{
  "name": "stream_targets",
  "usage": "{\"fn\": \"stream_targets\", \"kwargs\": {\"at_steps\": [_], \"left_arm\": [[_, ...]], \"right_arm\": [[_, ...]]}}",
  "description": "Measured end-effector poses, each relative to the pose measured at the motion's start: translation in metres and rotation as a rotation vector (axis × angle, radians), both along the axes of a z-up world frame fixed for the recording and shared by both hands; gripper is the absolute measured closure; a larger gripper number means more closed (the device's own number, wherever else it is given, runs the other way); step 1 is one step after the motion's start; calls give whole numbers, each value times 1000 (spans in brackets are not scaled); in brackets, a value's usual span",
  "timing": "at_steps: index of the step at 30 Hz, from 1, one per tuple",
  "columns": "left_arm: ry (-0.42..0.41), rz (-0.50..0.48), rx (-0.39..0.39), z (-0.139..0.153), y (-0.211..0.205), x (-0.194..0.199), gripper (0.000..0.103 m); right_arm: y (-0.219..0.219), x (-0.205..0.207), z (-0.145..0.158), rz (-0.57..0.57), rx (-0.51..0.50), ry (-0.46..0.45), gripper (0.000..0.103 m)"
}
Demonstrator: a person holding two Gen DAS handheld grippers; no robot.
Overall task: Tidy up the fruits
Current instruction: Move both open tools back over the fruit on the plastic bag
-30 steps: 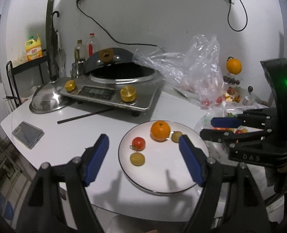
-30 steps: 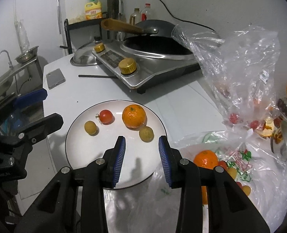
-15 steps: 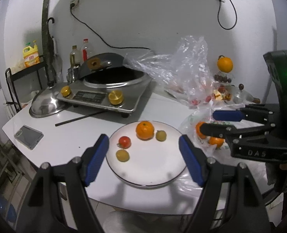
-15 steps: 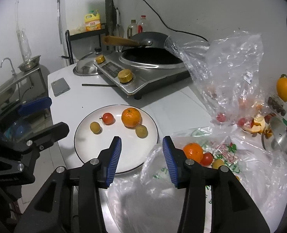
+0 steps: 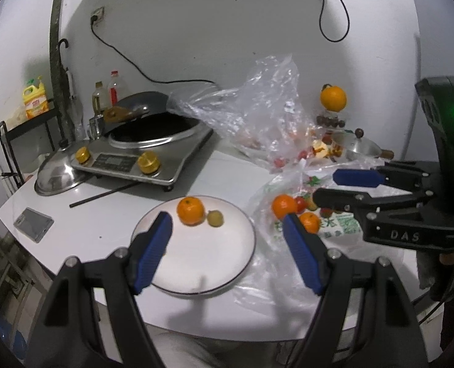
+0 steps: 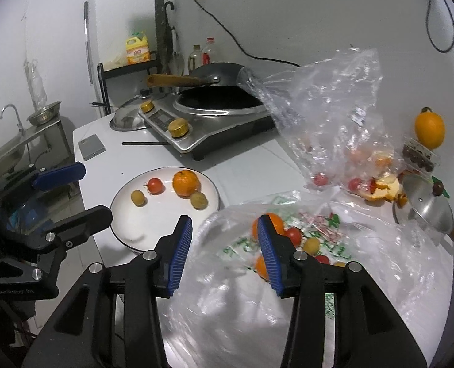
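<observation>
The right wrist view shows all four fruits on the white plate [image 6: 125,224]: an orange [image 6: 186,182], a tomato [image 6: 155,185] to its left, a small yellow-green fruit [image 6: 138,197] further left and another [image 6: 199,200] just beside the orange. In the left wrist view only the orange [image 5: 190,210] and one small fruit [image 5: 215,218] show on the plate [image 5: 208,263]; the rest sit behind the near blue finger [image 5: 153,250].

The right wrist view also takes in a sink [image 6: 3,153] off the table's far end, which the other view lacks. Both show the stove [image 5: 141,159] and the phone [image 5: 33,224] on the table [image 5: 98,224].

The left gripper [image 5: 227,248] is spread wide and empty, raised over the plate, with the plated fruits lying beyond its tips. The right gripper [image 6: 225,254] is parted and holds nothing; it hangs over the clear bag [image 6: 380,276] beside the plate, where more oranges [image 6: 271,224], a tomato and small fruits lie under the plastic, the nearest orange just behind its right finger [image 6: 268,257]
</observation>
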State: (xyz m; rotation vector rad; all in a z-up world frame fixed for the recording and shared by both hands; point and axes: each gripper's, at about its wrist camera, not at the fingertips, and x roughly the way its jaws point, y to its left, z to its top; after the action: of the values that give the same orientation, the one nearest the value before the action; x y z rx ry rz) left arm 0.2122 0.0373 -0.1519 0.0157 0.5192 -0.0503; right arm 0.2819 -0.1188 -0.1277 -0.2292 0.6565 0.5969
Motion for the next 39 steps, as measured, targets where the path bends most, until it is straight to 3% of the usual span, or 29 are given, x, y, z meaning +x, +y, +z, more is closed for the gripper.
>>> {"fn": "stream_targets", "kwargs": {"at_steps": [22, 39], "left_arm": [[14, -67, 86, 1, -72, 19, 27], [85, -117, 107, -27, -118, 56, 28]], "right_arm": [[-84, 9, -10, -81, 61, 10, 56], [-115, 38, -31, -58, 47, 43, 59]]}}
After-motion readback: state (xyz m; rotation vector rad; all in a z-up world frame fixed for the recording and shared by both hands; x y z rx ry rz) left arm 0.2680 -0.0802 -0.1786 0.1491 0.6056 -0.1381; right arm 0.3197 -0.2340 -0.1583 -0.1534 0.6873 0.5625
